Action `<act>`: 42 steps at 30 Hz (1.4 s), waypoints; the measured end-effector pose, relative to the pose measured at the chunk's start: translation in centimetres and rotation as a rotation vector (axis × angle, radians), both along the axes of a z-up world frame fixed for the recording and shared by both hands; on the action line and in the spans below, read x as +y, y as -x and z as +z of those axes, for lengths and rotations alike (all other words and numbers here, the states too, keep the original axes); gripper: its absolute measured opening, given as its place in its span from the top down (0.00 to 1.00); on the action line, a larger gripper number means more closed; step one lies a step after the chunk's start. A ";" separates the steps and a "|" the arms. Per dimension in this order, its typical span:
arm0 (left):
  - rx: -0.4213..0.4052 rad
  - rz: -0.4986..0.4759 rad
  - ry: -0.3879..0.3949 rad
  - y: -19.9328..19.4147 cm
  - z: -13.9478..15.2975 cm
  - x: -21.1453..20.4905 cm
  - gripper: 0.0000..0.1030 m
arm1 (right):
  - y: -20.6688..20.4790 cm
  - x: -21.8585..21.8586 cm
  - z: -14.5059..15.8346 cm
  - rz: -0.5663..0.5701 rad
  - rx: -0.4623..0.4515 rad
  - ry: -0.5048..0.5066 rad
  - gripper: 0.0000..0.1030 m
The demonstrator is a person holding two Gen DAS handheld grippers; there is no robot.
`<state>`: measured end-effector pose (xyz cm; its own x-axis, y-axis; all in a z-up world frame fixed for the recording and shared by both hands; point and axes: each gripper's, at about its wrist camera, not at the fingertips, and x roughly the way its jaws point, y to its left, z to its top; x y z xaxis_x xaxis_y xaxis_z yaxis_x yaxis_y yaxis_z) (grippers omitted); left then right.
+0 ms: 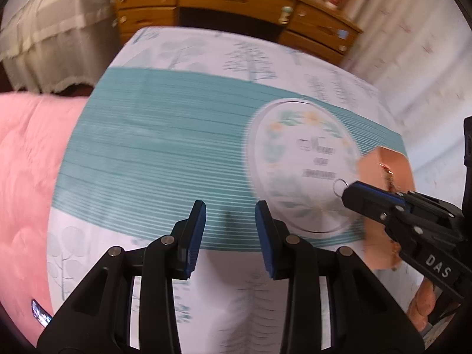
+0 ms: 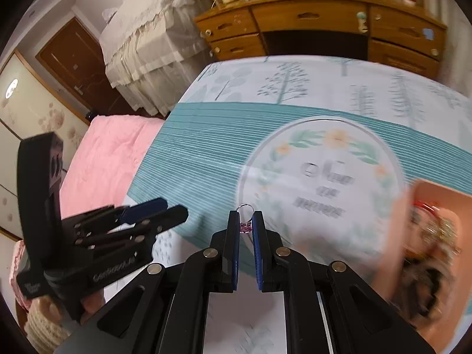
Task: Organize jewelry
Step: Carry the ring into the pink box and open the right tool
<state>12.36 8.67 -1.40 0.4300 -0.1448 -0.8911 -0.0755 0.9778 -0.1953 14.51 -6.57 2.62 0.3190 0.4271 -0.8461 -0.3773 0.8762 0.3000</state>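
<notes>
The right tongs [image 2: 245, 221] are pinching a small ring [image 2: 244, 206] with a purple charm, its loop poking past the tips. The pink jewelry tray [image 2: 436, 194] is lying just right of them, well apart from the left tongs [image 1: 230, 221], which are standing spread and holding nothing.

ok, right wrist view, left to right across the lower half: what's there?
left gripper → right gripper shut on a small ring → orange tray of jewelry at the right edge.

Teal-striped tablecloth [image 2: 188, 135]; pink bedspread [image 2: 103, 159]; peach tray [image 1: 392, 165]; purple-gemmed ring [image 2: 244, 224].
</notes>
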 end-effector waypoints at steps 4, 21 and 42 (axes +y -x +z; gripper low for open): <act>-0.037 -0.077 -0.013 0.3 1.8 -4.6 0.70 | 2.4 -5.1 2.2 -0.040 -0.028 -0.013 0.91; -0.133 -0.271 -0.067 3.3 3.6 -20.8 0.38 | 9.2 -21.2 2.5 -0.249 -0.073 0.055 0.91; -0.106 -0.179 -0.088 3.5 1.0 -20.3 0.30 | 8.0 -24.0 -0.2 -0.361 -0.045 0.023 0.88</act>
